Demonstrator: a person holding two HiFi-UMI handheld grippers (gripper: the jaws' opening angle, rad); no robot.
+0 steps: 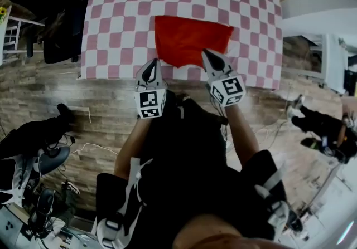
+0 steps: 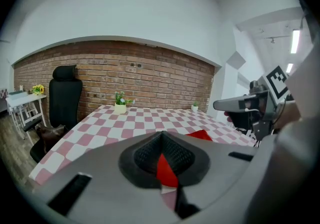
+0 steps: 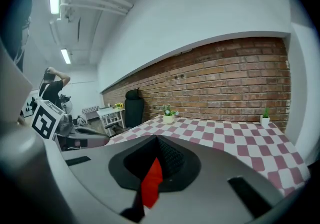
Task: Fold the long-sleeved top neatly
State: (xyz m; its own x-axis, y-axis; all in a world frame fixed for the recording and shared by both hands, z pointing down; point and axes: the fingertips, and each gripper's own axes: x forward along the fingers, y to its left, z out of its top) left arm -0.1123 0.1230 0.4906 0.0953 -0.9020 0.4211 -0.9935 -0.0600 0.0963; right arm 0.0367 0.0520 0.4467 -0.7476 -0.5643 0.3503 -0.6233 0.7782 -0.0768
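Both arms stretched forward side by side, left gripper (image 1: pixel 152 67) and right gripper (image 1: pixel 211 58) each pinching the red top's (image 1: pixel 189 39) near edge over the checkered table (image 1: pixel 117 19). Little white pot (image 2: pixel 120 109) holds a plant.

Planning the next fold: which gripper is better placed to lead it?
Likely right: left gripper and right gripper both pinch the top at its near edge, but the right reaches further over it.
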